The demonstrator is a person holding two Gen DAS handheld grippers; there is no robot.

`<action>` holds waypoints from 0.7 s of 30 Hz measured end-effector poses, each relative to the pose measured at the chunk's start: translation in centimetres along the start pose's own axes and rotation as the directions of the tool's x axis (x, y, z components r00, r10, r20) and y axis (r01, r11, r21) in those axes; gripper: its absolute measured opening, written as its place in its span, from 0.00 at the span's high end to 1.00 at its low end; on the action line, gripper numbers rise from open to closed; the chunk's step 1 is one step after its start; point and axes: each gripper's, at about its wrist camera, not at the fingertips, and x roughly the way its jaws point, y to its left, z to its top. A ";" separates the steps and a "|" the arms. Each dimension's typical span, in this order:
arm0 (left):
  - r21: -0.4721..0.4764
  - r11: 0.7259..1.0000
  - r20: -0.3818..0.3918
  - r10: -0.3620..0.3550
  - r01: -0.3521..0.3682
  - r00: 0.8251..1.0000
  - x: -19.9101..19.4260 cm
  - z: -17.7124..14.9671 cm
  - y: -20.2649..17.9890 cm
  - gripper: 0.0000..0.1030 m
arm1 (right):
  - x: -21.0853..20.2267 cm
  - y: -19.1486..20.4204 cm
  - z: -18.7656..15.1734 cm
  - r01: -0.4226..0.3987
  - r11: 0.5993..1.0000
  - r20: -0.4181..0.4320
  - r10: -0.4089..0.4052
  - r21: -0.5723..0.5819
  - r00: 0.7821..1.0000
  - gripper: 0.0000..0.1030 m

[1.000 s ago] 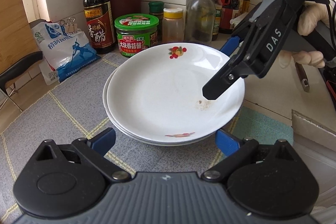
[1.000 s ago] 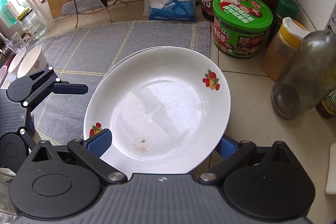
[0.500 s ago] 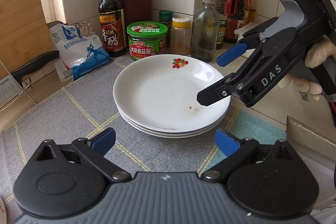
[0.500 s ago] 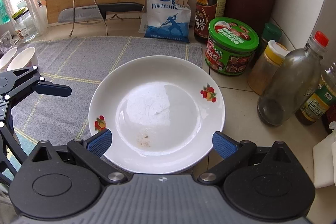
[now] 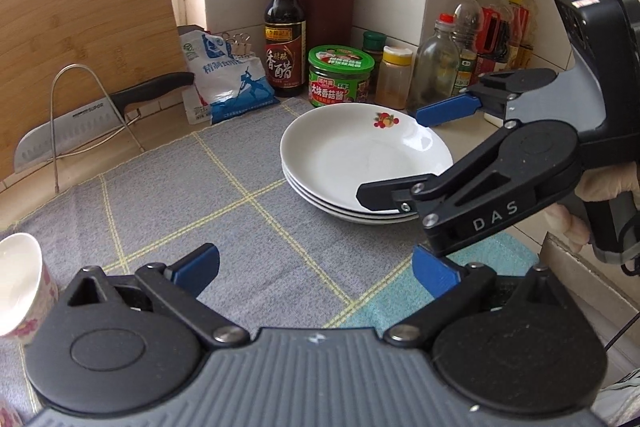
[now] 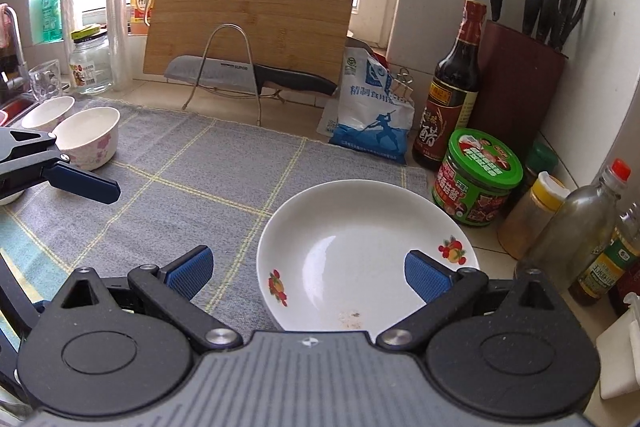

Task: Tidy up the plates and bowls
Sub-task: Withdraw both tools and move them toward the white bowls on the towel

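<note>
Three white plates (image 5: 366,163) sit stacked at the far right edge of the grey checked mat (image 5: 192,211) in my left wrist view, on a tiled counter in a kitchen corner. Behind the mat a wooden cutting board (image 5: 88,23) leans on the wall, with a knife (image 5: 100,109) lying across a wire rack. A dark vinegar bottle (image 5: 285,35), a green-lidded jar (image 5: 341,77) and a blue-and-white bag (image 5: 224,77) stand behind the stack. One white bowl (image 5: 20,283) with pink flowers shows at the left edge, empty as far as I can see. My left gripper (image 5: 316,267) hangs above the mat with its blue pads spread wide and nothing between them. My right gripper (image 5: 404,151) reaches in from the right over the stack, fingers wide apart, one above the far rim and one above the near rim, touching no plate that I can tell; a gloved hand (image 5: 600,195) holds its handle.

From my right wrist view, the top plate (image 6: 360,251) lies just beneath and ahead, empty but for a small brownish smudge near its close rim. Two flowered bowls (image 6: 90,137) stand side by side at the far left of the mat, both empty. My right gripper (image 6: 308,277) is spread, one pad over the mat and one over the plate. My left gripper's fingertip (image 6: 84,183) pokes in from the left.
</note>
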 end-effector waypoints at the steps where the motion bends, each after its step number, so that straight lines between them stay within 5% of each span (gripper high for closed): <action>1: -0.008 1.000 -0.007 0.019 -0.019 1.000 -0.5 -0.3 0.2 0.01 | 0.0 0.1 0.0 -0.012 1.000 0.003 0.012 -0.003 1.000 0.00; 8: -0.044 0.993 -0.014 0.109 -0.110 0.994 -4.1 -2.2 2.2 0.01 | -0.1 2.4 0.5 -0.120 0.993 0.034 0.120 0.005 0.992 0.00; 21: -0.096 0.987 -0.017 0.130 -0.131 0.991 -9.1 -6.5 9.5 0.01 | 1.5 12.1 1.5 -0.162 0.982 -0.043 0.159 -0.093 0.986 0.00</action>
